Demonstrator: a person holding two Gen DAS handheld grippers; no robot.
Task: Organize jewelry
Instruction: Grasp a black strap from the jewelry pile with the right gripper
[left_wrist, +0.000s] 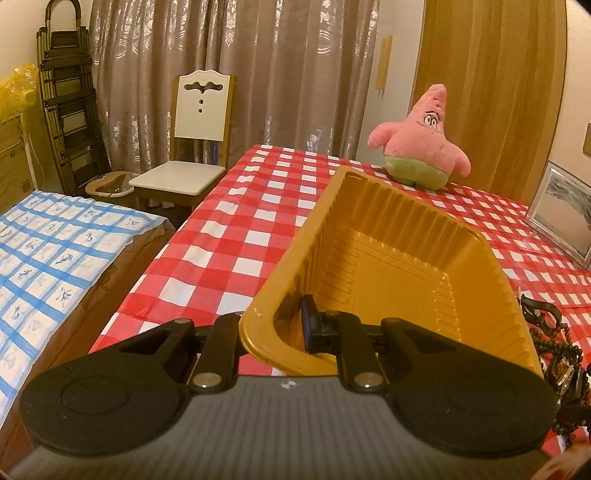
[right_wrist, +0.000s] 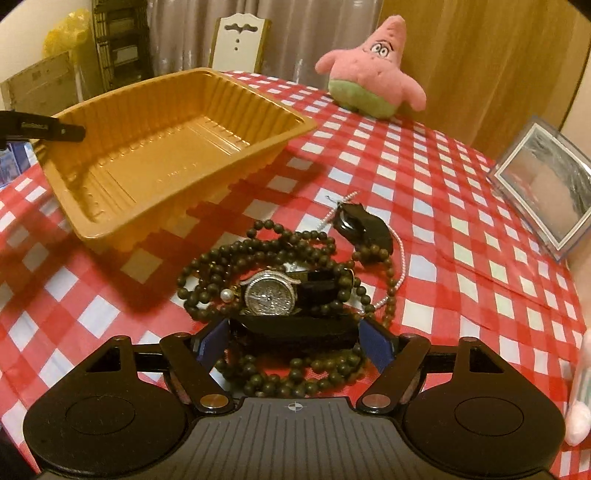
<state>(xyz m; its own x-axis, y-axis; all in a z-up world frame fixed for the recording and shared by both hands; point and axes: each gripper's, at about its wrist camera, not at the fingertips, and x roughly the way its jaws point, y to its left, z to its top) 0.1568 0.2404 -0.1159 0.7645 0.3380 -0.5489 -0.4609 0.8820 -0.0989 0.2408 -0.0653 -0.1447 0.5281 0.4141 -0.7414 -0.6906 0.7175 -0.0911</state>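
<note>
My left gripper (left_wrist: 286, 328) is shut on the near corner rim of an empty gold plastic tray (left_wrist: 388, 266), one finger inside and one outside the wall. The tray (right_wrist: 166, 155) sits on the red checked tablecloth, with the left gripper's finger at its left edge in the right wrist view. My right gripper (right_wrist: 295, 343) is open around a pile of jewelry: a silver-faced watch (right_wrist: 271, 297) with a black strap, dark wooden bead strands (right_wrist: 295, 240), a thin pearl chain (right_wrist: 397, 254) and a black watch (right_wrist: 356, 221). The beads (left_wrist: 554, 343) show at the right edge of the left wrist view.
A pink starfish plush (right_wrist: 373, 74) stands at the table's far side (left_wrist: 421, 147). A framed picture (right_wrist: 546, 184) leans at the right edge. A white chair (left_wrist: 192, 147) and a blue checked surface (left_wrist: 55, 251) lie left of the table.
</note>
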